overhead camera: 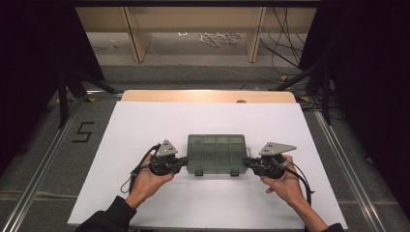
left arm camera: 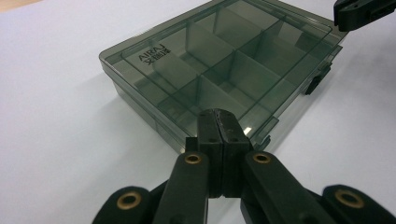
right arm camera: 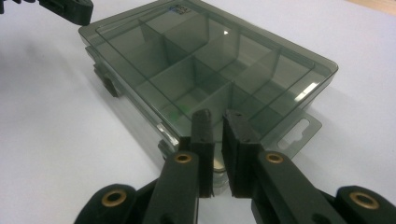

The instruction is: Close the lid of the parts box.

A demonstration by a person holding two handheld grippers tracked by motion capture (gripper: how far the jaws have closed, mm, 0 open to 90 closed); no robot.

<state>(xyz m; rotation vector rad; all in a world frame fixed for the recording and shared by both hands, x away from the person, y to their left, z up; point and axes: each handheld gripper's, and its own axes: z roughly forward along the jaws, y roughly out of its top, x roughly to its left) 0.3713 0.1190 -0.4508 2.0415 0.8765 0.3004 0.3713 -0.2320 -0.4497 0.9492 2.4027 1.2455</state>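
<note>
Nearby, only white paper (overhead camera: pixel 145 125) surrounds the closed box (overhead camera: pixel 216 152) between grippers

A grey box (overhead camera: pixel 216 153) lies on the white table (overhead camera: pixel 145 125), with the left gripper (overhead camera: pixel 182 163) and right gripper (overhead camera: pixel 247 162) at its sides.

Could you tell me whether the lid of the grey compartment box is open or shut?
Shut: the lid lies flat on the box, and the empty compartments show through it.
</note>
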